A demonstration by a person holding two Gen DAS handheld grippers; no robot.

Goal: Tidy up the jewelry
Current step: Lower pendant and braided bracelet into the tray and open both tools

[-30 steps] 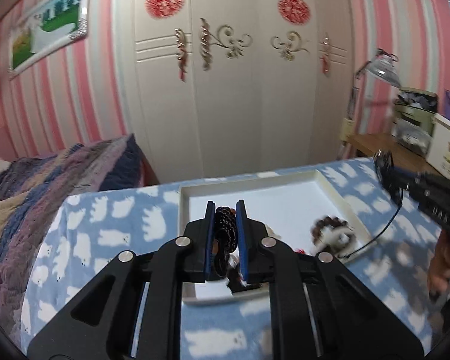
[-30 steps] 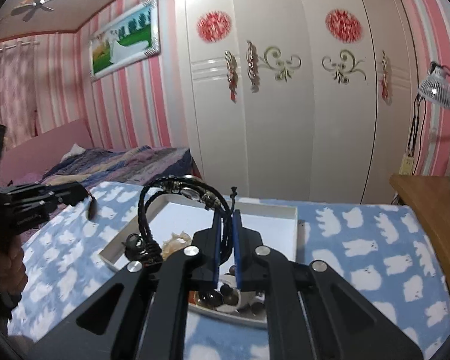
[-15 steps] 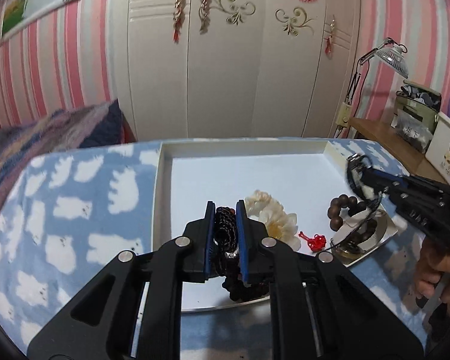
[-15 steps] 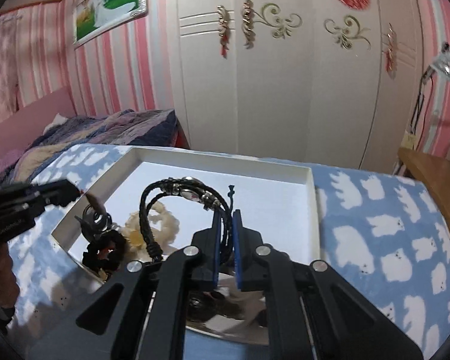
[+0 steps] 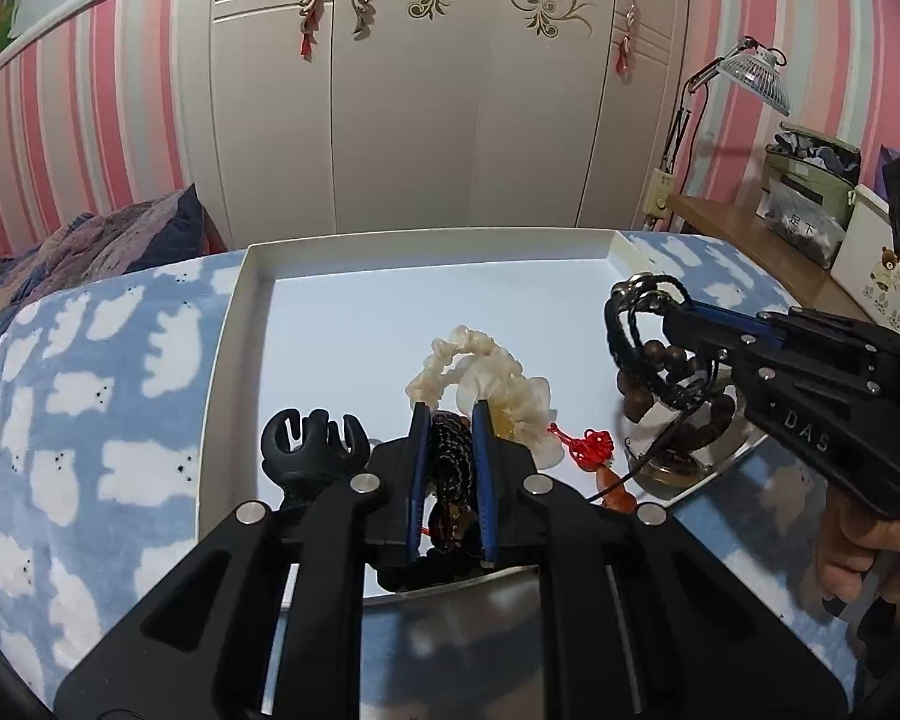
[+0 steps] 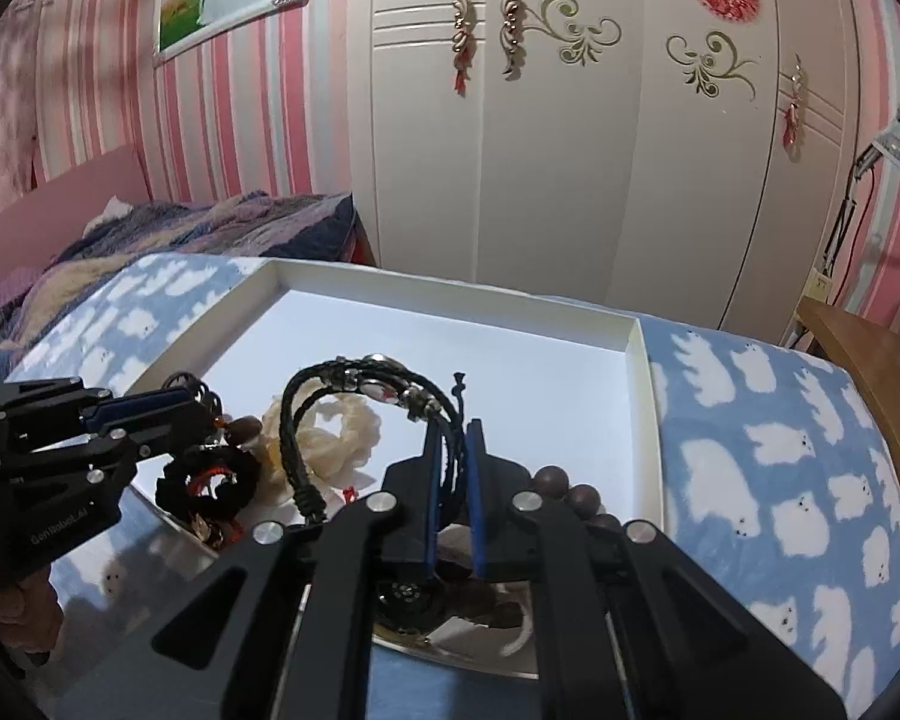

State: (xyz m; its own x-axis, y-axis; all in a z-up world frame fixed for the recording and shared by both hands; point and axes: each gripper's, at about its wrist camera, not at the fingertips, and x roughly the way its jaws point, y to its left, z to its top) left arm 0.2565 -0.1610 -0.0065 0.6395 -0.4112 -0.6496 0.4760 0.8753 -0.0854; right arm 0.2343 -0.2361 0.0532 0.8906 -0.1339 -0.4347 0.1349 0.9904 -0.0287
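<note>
The black braided bracelet [image 6: 354, 396] loops up out of the right gripper [image 6: 450, 438], whose blue pads are pinched tight on its cords; it hangs above the near right part of the white tray [image 6: 642, 396]. The left gripper [image 5: 450, 432] is clamped on a dark beaded bracelet [image 5: 447, 462], held low over the tray's near edge.

Inside the tray lie a cream-white bead bracelet with a pale flower piece [image 5: 480, 372] near the middle, a small red knot charm [image 5: 591, 444] just right of it, and a string of brown wooden beads [image 5: 660, 360] at the right side, behind the braided bracelet in the left wrist view. A black claw hair clip [image 5: 312, 444] sits in the near left part of the tray, just beside the left gripper. A shiny reflective patch covers the tray's near edge.

The tray rests on a blue cloth with white bear shapes [image 5: 90, 420]. Behind stand a white wardrobe with gold scrollwork [image 5: 450, 90], pink striped walls [image 6: 240, 120], a bed with a purple quilt [image 6: 210, 234] and a wooden desk with a lamp [image 5: 750, 66].
</note>
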